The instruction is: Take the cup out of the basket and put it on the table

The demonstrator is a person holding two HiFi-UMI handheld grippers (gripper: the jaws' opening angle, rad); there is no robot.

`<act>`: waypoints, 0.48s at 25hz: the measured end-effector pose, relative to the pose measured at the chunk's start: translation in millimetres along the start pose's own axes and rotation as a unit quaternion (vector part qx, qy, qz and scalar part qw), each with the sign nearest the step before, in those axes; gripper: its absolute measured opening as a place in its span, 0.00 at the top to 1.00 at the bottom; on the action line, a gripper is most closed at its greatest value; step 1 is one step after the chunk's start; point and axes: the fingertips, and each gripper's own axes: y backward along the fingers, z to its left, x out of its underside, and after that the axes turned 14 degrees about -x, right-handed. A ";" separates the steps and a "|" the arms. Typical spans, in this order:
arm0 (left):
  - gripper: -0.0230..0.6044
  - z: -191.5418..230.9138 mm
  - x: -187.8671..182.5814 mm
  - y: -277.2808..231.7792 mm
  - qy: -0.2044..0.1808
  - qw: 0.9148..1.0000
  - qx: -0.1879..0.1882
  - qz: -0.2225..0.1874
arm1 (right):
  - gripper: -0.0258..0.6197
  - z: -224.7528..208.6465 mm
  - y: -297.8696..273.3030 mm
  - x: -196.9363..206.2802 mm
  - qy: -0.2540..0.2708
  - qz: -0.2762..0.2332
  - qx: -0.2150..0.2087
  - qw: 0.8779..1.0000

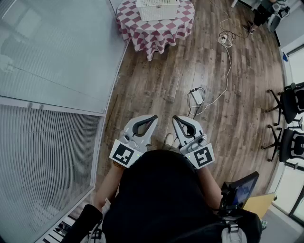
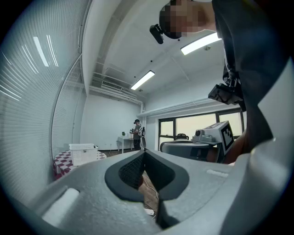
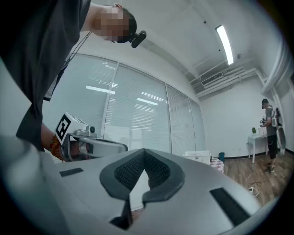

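The white basket (image 1: 156, 8) stands on a round table with a red-and-white checked cloth (image 1: 142, 31) far ahead across the wooden floor. No cup shows in any view. I hold both grippers close to my body, level and pointing at the table. My left gripper (image 1: 153, 118) is shut with nothing in it, and so is my right gripper (image 1: 175, 118). In the left gripper view the jaws (image 2: 144, 153) meet, with the basket (image 2: 82, 153) small at the left. In the right gripper view the jaws (image 3: 144, 153) meet, with the basket (image 3: 197, 157) beyond them.
White cables and a power adapter (image 1: 195, 97) lie on the floor between me and the table. A glass partition with blinds (image 1: 52, 71) runs along the left. Black office chairs (image 1: 289, 102) stand at the right. Another person (image 2: 137, 134) stands by a far desk.
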 end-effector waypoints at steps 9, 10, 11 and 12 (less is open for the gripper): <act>0.96 1.7 7.7 -2.7 -0.009 1.000 0.000 -0.003 | 0.94 4.1 -1.5 15.2 0.000 0.012 -0.013 1.000; 0.95 -0.1 9.0 -3.9 -0.011 1.000 0.002 -0.002 | 0.94 3.6 0.0 16.5 0.001 0.013 -0.012 1.000; 0.95 -1.9 10.5 -5.2 -0.012 1.000 0.004 -0.001 | 0.94 2.9 1.3 17.8 0.003 0.015 -0.011 1.000; 0.95 -3.5 12.0 -6.8 -0.013 1.000 0.005 0.001 | 0.94 2.0 2.5 19.0 0.006 0.017 -0.010 1.000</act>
